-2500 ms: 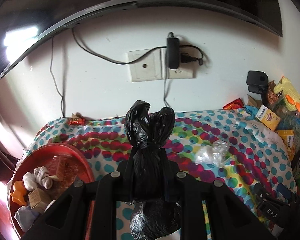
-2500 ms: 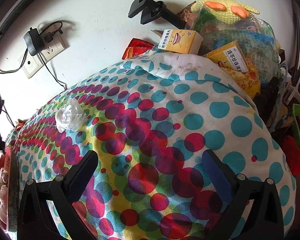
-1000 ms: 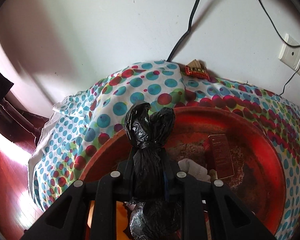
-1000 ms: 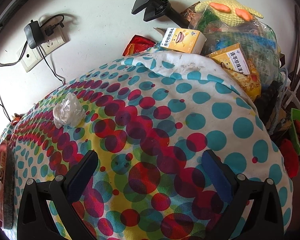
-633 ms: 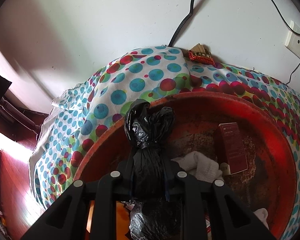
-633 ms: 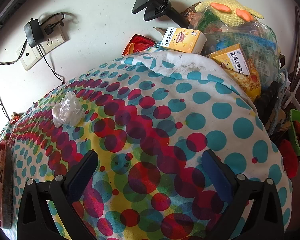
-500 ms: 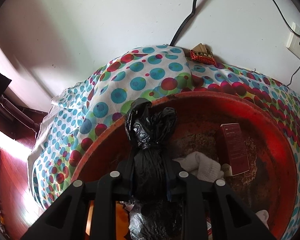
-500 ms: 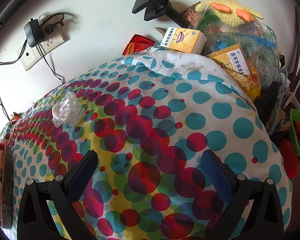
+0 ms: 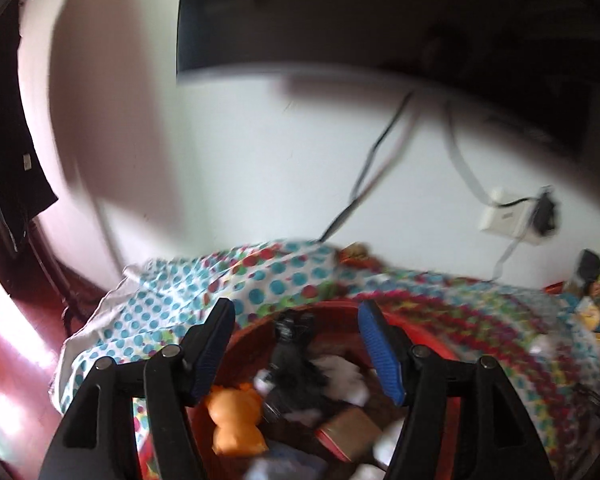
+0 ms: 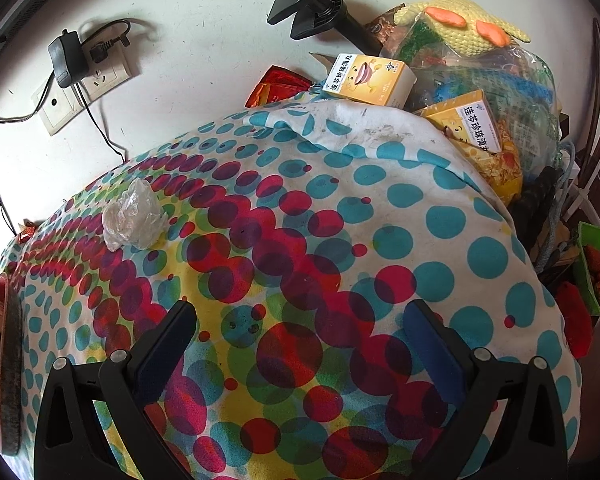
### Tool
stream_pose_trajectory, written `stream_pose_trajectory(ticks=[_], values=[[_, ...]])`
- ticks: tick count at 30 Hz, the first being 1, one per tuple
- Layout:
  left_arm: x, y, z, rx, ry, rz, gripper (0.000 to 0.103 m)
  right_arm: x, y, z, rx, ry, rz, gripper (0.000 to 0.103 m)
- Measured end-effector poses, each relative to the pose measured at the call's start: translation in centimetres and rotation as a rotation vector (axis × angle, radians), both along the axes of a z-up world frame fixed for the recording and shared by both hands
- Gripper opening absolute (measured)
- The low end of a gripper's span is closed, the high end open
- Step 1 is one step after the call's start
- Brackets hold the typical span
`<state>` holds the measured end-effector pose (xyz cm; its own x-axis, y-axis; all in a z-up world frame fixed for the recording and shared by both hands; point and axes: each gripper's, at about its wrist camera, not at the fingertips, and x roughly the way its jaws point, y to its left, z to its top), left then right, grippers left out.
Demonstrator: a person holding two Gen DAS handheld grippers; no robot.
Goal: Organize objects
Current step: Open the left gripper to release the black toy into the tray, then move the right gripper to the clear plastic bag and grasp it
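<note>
Polka-dot tabletop (image 10: 420,216) ran under both tongs, with the red basin (image 9: 424,332) just ahead of and below the left tongs (image 9: 296,344). Left tongs were opening, nothing pinched; the black bag (image 9: 296,356) lay in the basin between the spread fingers, beside an orange toy (image 9: 234,416). Right tongs (image 10: 300,344) were released and empty, with the crumpled clear plastic (image 10: 134,218) well ahead to their left.

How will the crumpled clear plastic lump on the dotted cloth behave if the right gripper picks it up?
The crumpled clear plastic lump looks like thin film, so it is probably very light and will squash flat between the pads. Its glossy folds suggest it may slip. It lies loose on the soft dotted cloth, so a push would likely slide it, not roll it.
</note>
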<state>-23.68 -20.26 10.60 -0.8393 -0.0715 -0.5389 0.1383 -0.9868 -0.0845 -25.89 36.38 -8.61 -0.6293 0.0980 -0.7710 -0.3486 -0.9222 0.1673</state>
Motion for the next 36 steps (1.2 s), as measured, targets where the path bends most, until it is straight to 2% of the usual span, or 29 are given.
stream_pose_trajectory(ticks=[2,4,5,7,9,10,12,16,19,22,23,24,25,27,28,29,30,36], values=[[4.6,2.4,-0.5,0.031,0.075,-0.051,0.077,0.0,-0.1,0.0,-0.002,0.002,0.006,0.103],[9.4,5.2,-3.0,0.079,0.095,-0.094,0.077,-0.1,-0.3,0.1,0.004,-0.003,0.015,0.103],[11.1,6.2,-4.6,0.125,0.067,-0.116,0.077,-0.2,-0.5,0.1,0.01,-0.008,0.022,0.103],[14.3,8.7,-9.0,0.214,-0.062,-0.166,0.077,-0.3,-0.8,0.1,0.026,-0.019,0.03,0.103],[16.8,10.2,-11.6,0.246,-0.092,-0.188,0.077,-0.4,-1.5,0.1,0.054,-0.037,0.039,0.103],[17.9,10.9,-12.5,0.225,-0.08,-0.201,0.077,-0.4,-1.9,0.4,0.051,-0.031,0.054,0.103],[18.9,11.8,-13.1,0.136,-0.077,-0.192,0.077,-1.0,-3.2,0.9,0.043,-0.016,0.079,0.103],[18.8,12.0,-12.7,0.093,-0.023,-0.208,0.077,-3.7,-7.1,2.6,0.106,0.006,0.141,0.103],[18.3,11.2,-13.3,0.112,-0.056,-0.2,0.077,-7.0,-10.1,2.7,0.174,-0.012,0.181,0.103],[18.0,10.2,-14.0,0.146,-0.094,-0.173,0.077,-9.4,-11.6,2.2,0.177,-0.022,0.177,0.101],[18.0,9.9,-14.0,0.155,-0.098,-0.16,0.077,-10.2,-12.0,1.9,0.178,-0.025,0.168,0.097],[18.0,9.8,-14.0,0.156,-0.099,-0.157,0.077,-10.9,-12.3,1.6,0.192,-0.038,0.156,0.083],[18.0,9.8,-14.0,0.155,-0.097,-0.164,0.077,-11.7,-12.5,1.0,0.206,-0.065,0.144,0.062],[17.9,9.9,-14.0,0.151,-0.095,-0.175,0.077,-12.6,-12.7,0.5,0.193,-0.079,0.134,0.043],[18.0,10.0,-13.9,0.15,-0.091,-0.18,0.077,-12.8,-12.7,0.5,0.171,-0.07,0.132,0.029],[18.0,10.1,-13.9,0.15,-0.088,-0.187,0.077,-12.9,-12.8,0.6,0.177,-0.067,0.131,0.024],[18.0,10.1,-13.9,0.149,-0.087,-0.189,0.077,-13.1,-12.8,0.6,0.178,-0.065,0.134,0.011],[18.2,10.0,-13.9,0.152,-0.092,-0.179,0.077,-12.4,-12.8,1.6,0.149,-0.026,0.15,0.009]])
